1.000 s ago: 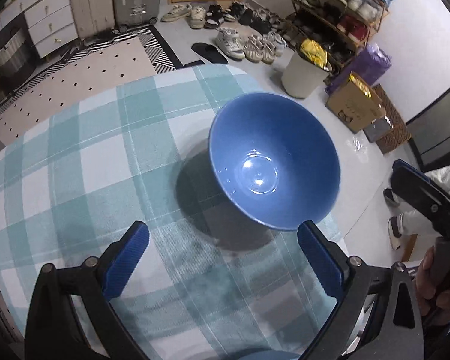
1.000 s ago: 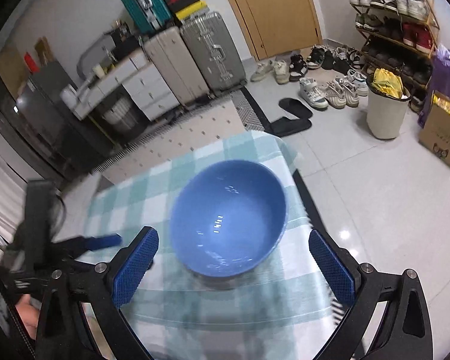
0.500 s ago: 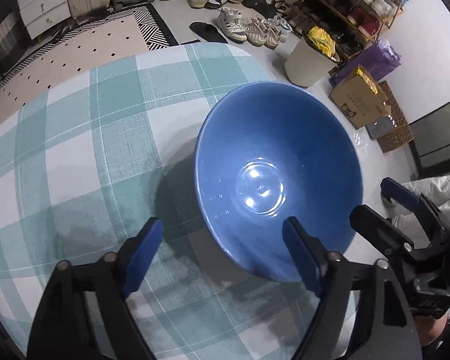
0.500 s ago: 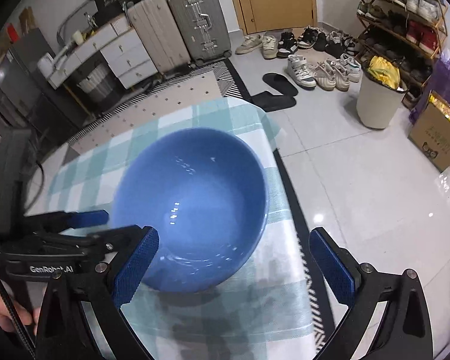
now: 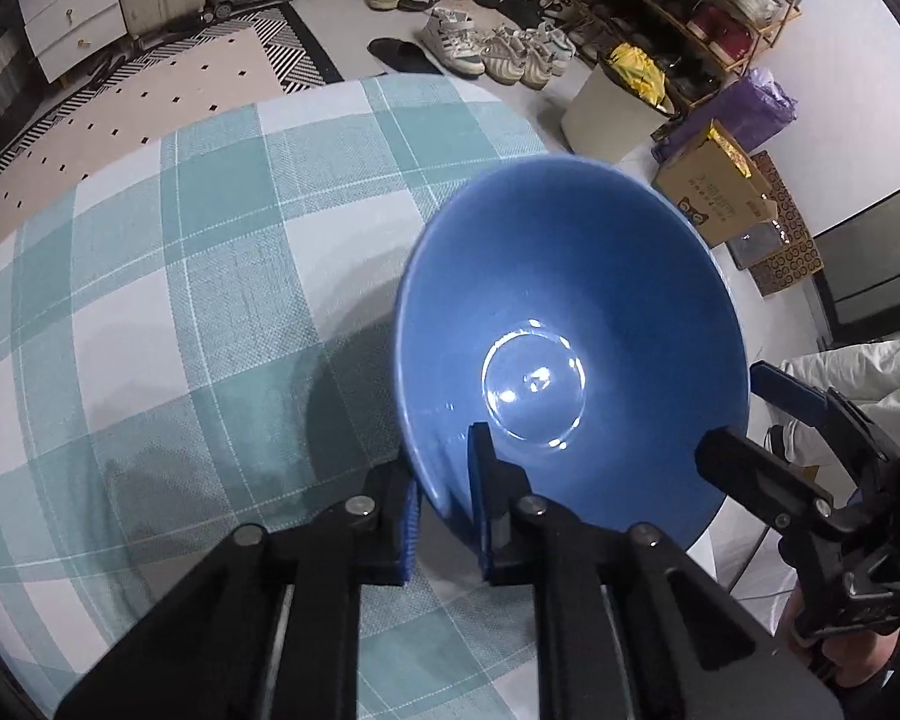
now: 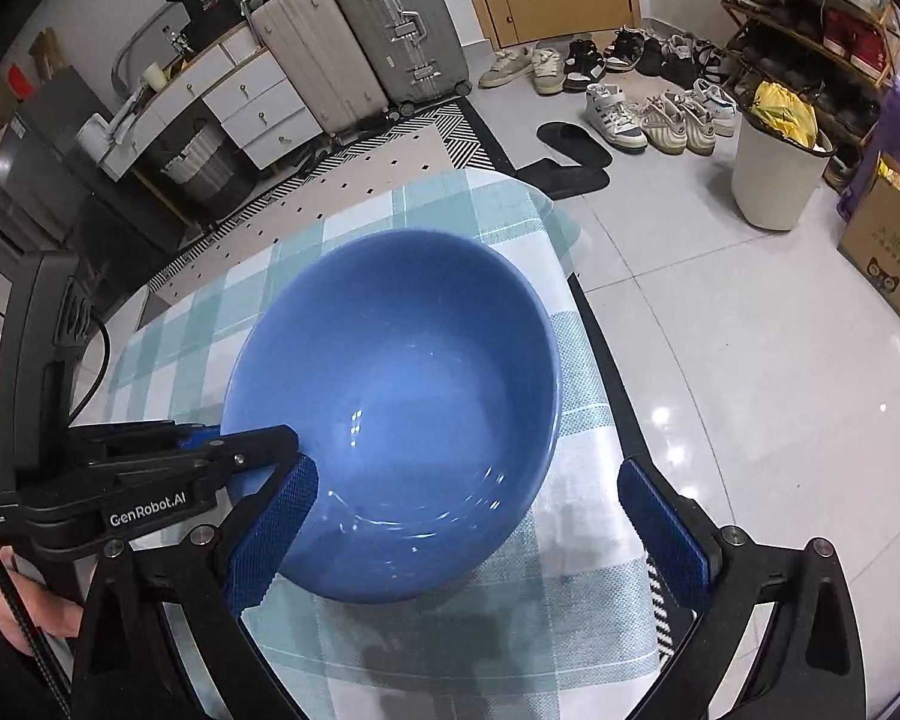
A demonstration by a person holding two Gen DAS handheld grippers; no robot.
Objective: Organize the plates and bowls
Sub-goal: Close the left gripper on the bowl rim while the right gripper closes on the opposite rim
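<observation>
Bowl: blue ceramic bowl, empty, standing upright on the checked tablecloth close to the table's far corner, with bare floor tiles beyond that edge.
Left gripper: left gripper clenched on the bowl's near rim, one pad inside the wall and one outside; its jaws have just been closing, with the rim between them.
Right gripper: right gripper spread wide, one blue pad by the bowl's near-left wall and the other well clear on the right, holding nothing.
Grip risk: a pinch on one thin, glossy rim is a small hold for a deep bowl; lifted by that alone, it would likely tip and could slide out of the pads.
Edge risk: any shove toward the corner could send it off the cloth onto the hard tiles, where ceramic would probably break.
Cloth risk: dragging instead of lifting may bunch the cloth and pull it along.
Collision risk: the two grippers sit close at the same side of the rim, so closing the right one there could knock the left.
</observation>
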